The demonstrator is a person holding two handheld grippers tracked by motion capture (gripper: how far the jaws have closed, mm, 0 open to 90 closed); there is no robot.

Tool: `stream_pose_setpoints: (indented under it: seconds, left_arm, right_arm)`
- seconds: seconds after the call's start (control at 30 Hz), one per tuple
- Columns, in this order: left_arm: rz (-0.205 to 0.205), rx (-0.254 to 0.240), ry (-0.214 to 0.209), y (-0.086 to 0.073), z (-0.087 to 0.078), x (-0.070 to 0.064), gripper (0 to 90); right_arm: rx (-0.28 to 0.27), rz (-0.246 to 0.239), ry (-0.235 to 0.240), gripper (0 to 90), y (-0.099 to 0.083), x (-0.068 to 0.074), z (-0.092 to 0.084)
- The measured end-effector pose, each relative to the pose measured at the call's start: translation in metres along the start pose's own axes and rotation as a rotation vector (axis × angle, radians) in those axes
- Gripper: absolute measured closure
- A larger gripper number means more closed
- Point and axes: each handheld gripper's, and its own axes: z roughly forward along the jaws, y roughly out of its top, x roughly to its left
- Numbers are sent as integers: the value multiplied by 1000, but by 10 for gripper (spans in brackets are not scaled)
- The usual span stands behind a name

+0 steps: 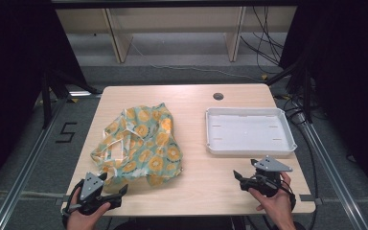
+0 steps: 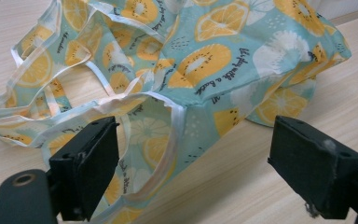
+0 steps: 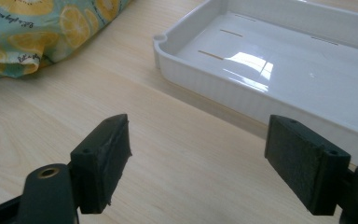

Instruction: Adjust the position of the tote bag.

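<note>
We saw one container on the table (image 1: 199, 191): a white tray (image 1: 250, 147) in the right half of the high view, shallow, rectangular, with rounded corners. Its floor was bare and glossy, marked by a few short slots. In the right gripper view the tray (image 3: 242, 100) ran across the upper right of the frame, its ribbed near wall facing the camera.

The fabric bag (image 1: 141, 146), teal with orange citrus slices, lay crumpled left of centre in the high view, well apart from the tray. Its pale handles looped open at its lower left. In the left gripper view the bag (image 2: 205, 65) spread across the upper and middle frame, one white-edged handle curling down toward the lower left. A corner of the bag (image 3: 37, 32) showed at the upper left of the right gripper view.

The left gripper (image 1: 117, 193) sat at the lower left of the high view, just beside the bag's near edge. Its jaws stood wide apart; the handle loop lay between them, under the left one, but neither pad pressed it. The right gripper (image 1: 236, 178) sat at the lower right, near the tray's front wall, jaws spread wide over bare wood and gripping nothing.

A dark round hole (image 1: 218, 96) sat in the tabletop above the tray. Nothing lay between the bag and the tray.
</note>
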Motion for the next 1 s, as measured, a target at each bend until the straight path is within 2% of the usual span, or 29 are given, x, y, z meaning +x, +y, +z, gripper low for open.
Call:
stream_pose_setpoints:
  seconds: [0.07,0.13,0.17,0.33,0.4,0.47,0.5,0.63,0.67,0.7,0.73,0.87,0.9,0.97,1.0]
  left_arm:
    - [-6,4,1,0,1,0,153]
    - [-2,5,-1,0,1,1,160]
    - [3,6,-1,0,1,1,162]
    - [1,15,-4,0,3,0,186]
    - [25,19,-5,0,3,2,193]
    - [21,20,-8,0,5,2,210]
    - [24,24,-7,1,6,3,222]
    - [29,32,-10,1,9,3,248]
    - [46,44,-13,2,9,3,250]
    - [43,47,-16,1,10,3,266]
    - [59,51,-14,2,10,3,293]
    - [78,83,-23,0,14,1,321]
    - [102,105,-32,0,16,0,364]
    - [114,113,-38,0,17,-1,392]
    - [129,125,-45,-1,18,-2,547]
  right_arm:
    - [0,-25,-2,234,-1,-1,1]
    - [3,-26,-1,234,-1,-2,1]
    - [2,-46,4,235,0,-3,3]
    - [21,-49,23,237,-1,-3,5]
    - [19,-46,14,237,-1,-2,5]
    - [14,-56,-1,238,-1,-2,4]
    - [19,-47,14,239,-1,-2,5]
    - [23,-52,18,241,-1,-2,5]
    - [28,-51,32,241,-1,-2,6]
    - [25,-48,33,241,-1,-1,6]
    - [33,-58,31,241,-1,-1,6]
    - [34,-61,30,243,-1,0,6]
    - [31,-57,31,244,-1,1,7]
    - [30,-59,30,245,-1,1,7]
    - [28,-57,37,247,-1,1,6]
